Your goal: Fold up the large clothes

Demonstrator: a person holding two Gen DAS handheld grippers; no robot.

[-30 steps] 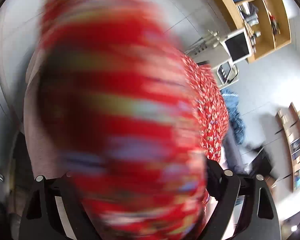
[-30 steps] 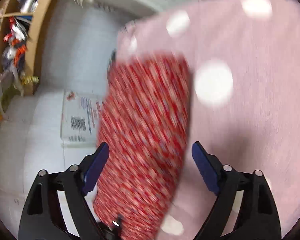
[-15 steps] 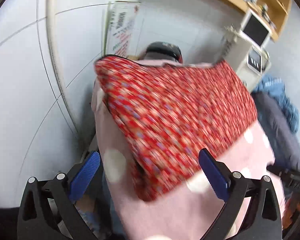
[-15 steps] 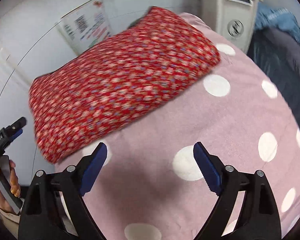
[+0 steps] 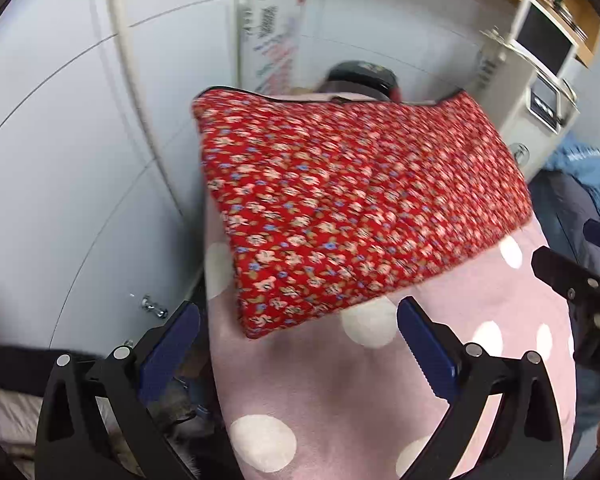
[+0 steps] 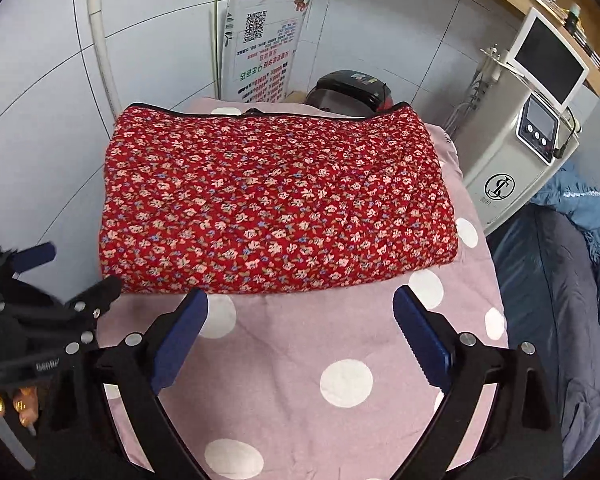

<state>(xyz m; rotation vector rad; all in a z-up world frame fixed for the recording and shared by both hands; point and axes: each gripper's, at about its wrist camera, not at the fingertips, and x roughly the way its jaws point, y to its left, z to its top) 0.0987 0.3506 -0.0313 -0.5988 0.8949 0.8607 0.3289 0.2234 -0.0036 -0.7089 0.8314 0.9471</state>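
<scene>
On the bed: a pink cover with white polka dots [image 6: 340,344] fills the lower middle of both wrist views and carries the folded garment.
Wall: pale grey tiles [image 6: 52,92] stand behind the bed, with a white pipe [image 6: 100,40] running up them.
Garment: a red quilted garment with a small floral print [image 6: 276,200], folded into a thick rectangle, lies flat on the pink cover toward the far end of the bed; a dark trimmed edge runs along its far side. Neither gripper touches it.
Machine: a cream-coloured device with a small screen and a tilted monitor [image 6: 532,128] stands to the right of the bed, against the wall.
Blue fabric: a crumpled blue cloth [image 6: 588,216] lies on a dark surface at the right edge.
Poster: a printed sheet with a QR code [image 6: 264,52] leans on the wall behind the bed.
Dark object: a rounded black and red item [image 6: 348,88] sits just behind the garment; what it is I cannot tell.
Left gripper [image 5: 298,332]: jaws released and spread wide, having just been opening, nothing between the blue pads, hovering over the cover's near left part.
Right gripper [image 6: 300,320]: jaws released and wide, having just been opening, nothing between them, just short of the garment's near edge.
Hand: fingers with painted nails [image 6: 8,404] grip the left gripper's handle at the lower left of the right view.
</scene>
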